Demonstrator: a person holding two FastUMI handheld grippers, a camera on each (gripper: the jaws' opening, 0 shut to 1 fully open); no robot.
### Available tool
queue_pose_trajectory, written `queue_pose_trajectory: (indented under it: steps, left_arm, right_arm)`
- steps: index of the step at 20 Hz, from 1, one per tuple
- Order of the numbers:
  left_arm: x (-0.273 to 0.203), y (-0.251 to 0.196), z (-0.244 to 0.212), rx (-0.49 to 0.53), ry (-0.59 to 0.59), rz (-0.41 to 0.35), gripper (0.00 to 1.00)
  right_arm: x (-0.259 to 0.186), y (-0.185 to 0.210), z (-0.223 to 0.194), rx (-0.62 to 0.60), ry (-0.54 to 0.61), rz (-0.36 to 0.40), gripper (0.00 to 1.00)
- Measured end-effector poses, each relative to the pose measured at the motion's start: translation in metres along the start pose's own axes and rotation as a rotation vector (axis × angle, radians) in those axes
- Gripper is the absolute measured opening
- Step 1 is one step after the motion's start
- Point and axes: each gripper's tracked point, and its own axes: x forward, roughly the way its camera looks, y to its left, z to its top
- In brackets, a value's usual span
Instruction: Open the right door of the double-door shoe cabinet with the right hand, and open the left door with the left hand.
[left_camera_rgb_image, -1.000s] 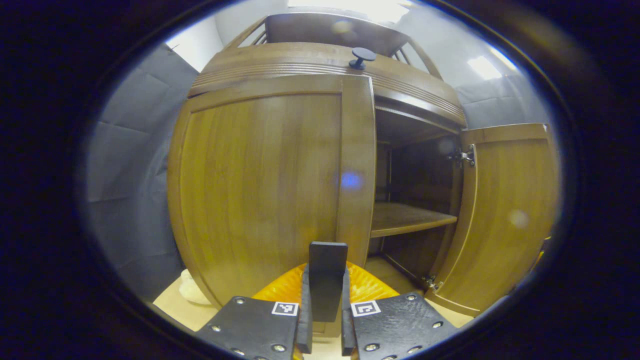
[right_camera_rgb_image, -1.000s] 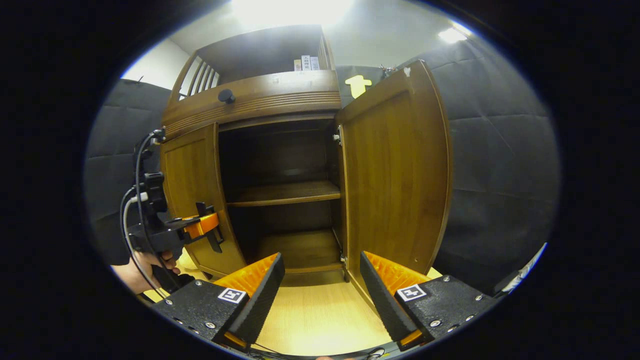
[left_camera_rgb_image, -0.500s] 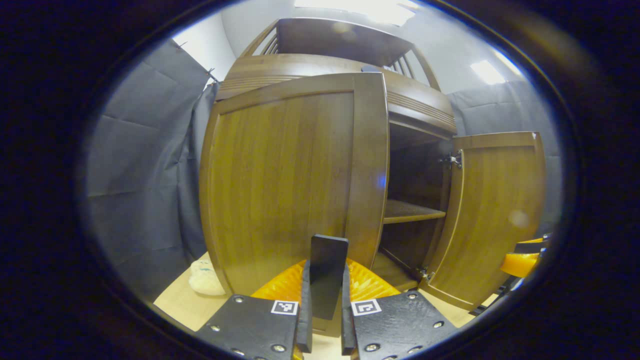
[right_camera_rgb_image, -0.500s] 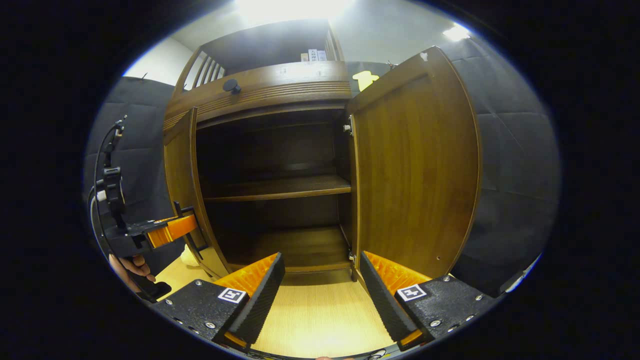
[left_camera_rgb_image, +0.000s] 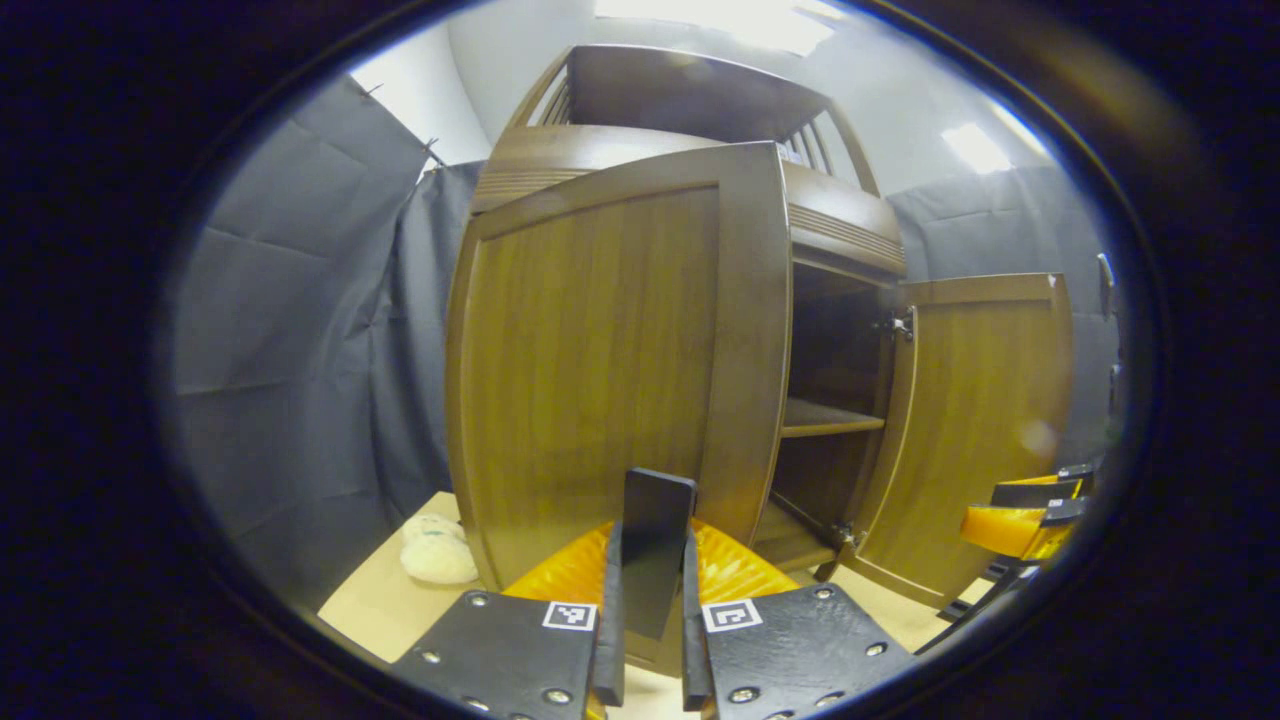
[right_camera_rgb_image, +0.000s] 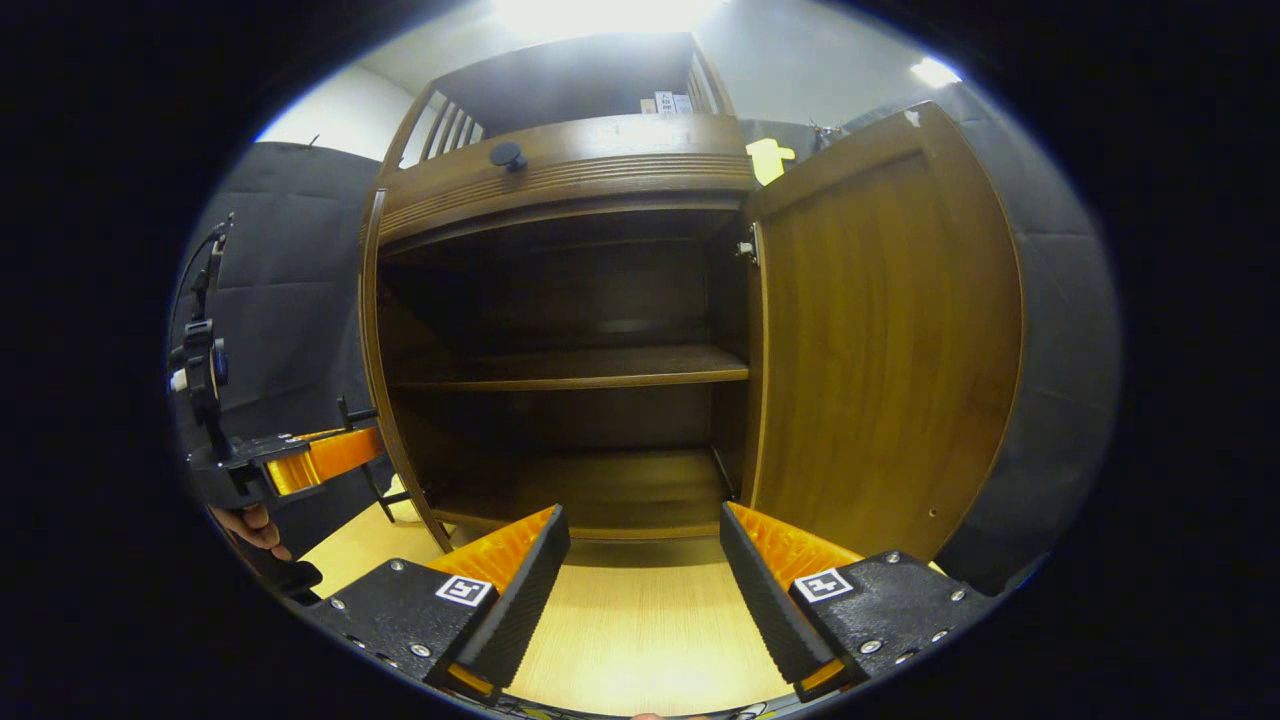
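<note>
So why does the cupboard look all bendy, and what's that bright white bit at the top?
The fisheye lens bows the left door in the left gripper view and the right door in the right gripper view. The ceiling light glares white in the right gripper view; the shelves inside sit in dark shadow.

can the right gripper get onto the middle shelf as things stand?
Probably yes. The right gripper is open, facing the cabinet's interior, and both the right door and left door stand swung aside, so nothing visible blocks the middle shelf.
</note>
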Motion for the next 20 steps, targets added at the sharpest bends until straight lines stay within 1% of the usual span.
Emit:
queue_pose_trajectory:
  steps: [2,3,4,5,6,8,9,10,14,15,16,17,18,20]
  left_arm:
    - [-0.004,0.003,0.002,0.005,-0.017,0.008,0.17]
    - [-0.005,0.003,0.003,0.012,-0.024,0.012,0.17]
    - [-0.005,0.004,0.005,0.019,-0.027,0.017,0.17]
    - [-0.009,0.006,0.007,0.024,-0.029,0.024,0.17]
    - [-0.01,0.007,0.009,0.026,-0.03,0.033,0.17]
    - [-0.016,0.01,0.017,0.026,-0.035,0.055,0.16]
    - [-0.02,0.013,0.021,0.027,-0.038,0.068,0.18]
    - [-0.022,0.017,0.025,0.028,-0.043,0.079,0.21]
    - [-0.031,0.032,0.026,0.018,-0.051,0.108,0.3]
    - [-0.032,0.034,0.027,0.015,-0.052,0.113,0.23]
    - [-0.035,0.037,0.028,0.012,-0.049,0.118,0.23]
    - [-0.038,0.04,0.027,0.008,-0.046,0.124,0.23]
    - [-0.039,0.044,0.027,0.004,-0.044,0.133,0.3]
    - [-0.044,0.05,0.026,-0.009,-0.039,0.148,0.16]
  right_arm:
    - [0.002,0.003,-0.002,0.0,0.006,0.012,0.94]
    - [0.003,0.004,-0.004,0.001,0.01,0.018,0.92]
    - [0.003,0.005,-0.004,-0.001,0.014,0.025,0.94]
    - [0.003,0.005,-0.004,-0.006,0.016,0.028,0.94]
    - [0.004,0.005,-0.004,-0.011,0.014,0.03,0.92]
    - [0.006,0.005,-0.001,-0.014,0.011,0.034,0.92]
    - [0.006,0.005,-0.003,-0.013,0.011,0.036,0.94]
    - [0.007,0.004,-0.003,-0.01,0.012,0.038,0.92]
    - [0.008,0.004,-0.005,-0.012,0.02,0.043,0.92]
    - [0.008,0.003,-0.004,-0.016,0.018,0.043,0.94]
    - [0.009,0.002,-0.004,-0.019,0.017,0.043,0.92]
    - [0.01,0.001,-0.004,-0.02,0.016,0.042,0.92]
    - [0.011,0.001,-0.003,-0.018,0.013,0.042,0.92]
    - [0.011,0.002,-0.003,-0.01,0.009,0.04,0.92]
